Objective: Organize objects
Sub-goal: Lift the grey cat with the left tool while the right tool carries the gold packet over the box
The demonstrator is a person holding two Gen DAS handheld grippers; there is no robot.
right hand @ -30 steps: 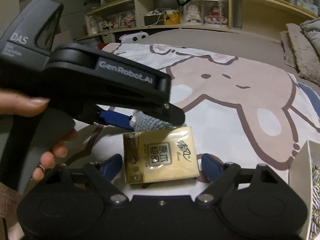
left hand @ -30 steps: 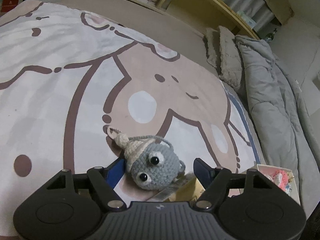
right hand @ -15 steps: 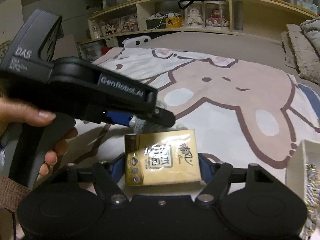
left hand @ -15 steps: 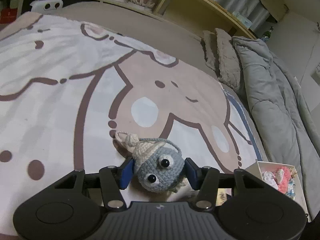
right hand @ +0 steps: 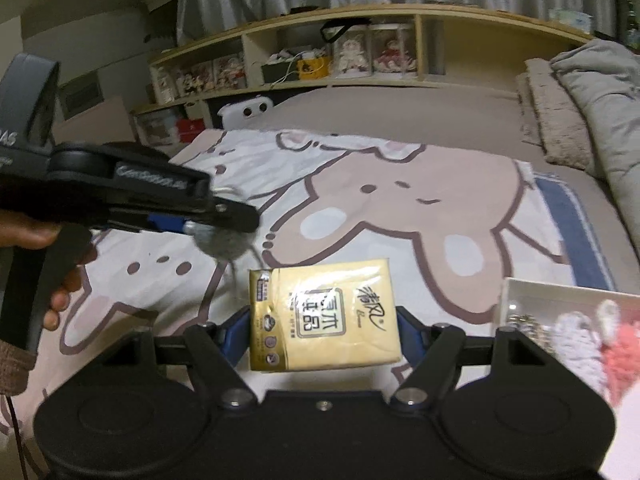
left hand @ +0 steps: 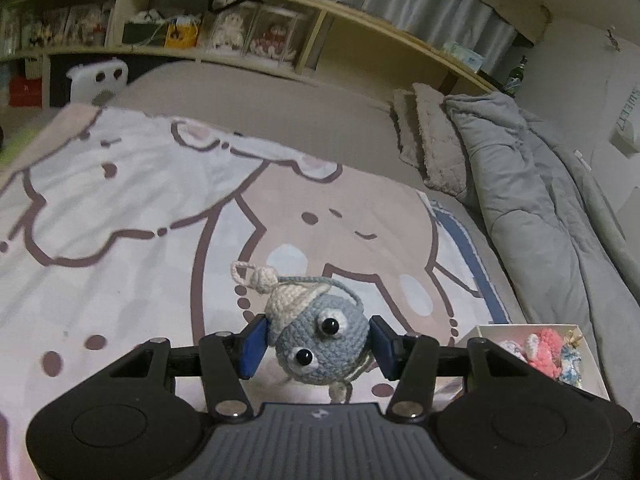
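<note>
A grey crocheted toy point(left hand: 320, 340) with two black eyes and a cream cap hangs above the bed blanket, and my left gripper point(left hand: 318, 344) is shut on it, blue pads pressing both sides. From the right wrist view the same toy point(right hand: 224, 242) shows under the left gripper's black body at the left, held by a hand. My right gripper point(right hand: 324, 334) is shut on a yellow tissue pack point(right hand: 322, 316) that is lifted off the blanket. A white box point(right hand: 506, 300) of crocheted items sits at the lower right, also in the left wrist view as the white box point(left hand: 486, 330).
A cartoon-rabbit blanket point(left hand: 120, 208) covers the bed. Grey pillows point(left hand: 432, 148) and a grey duvet point(left hand: 540, 208) lie along the right side. A wooden shelf point(left hand: 280, 20) with dolls and boxes runs along the far wall. A white device point(left hand: 98, 82) stands by the bed's far edge.
Both grippers closed on their objects, the left on the grey toy and the right on the tissue pack, then rose off the blanket. The views now reach farther up to the shelf.
</note>
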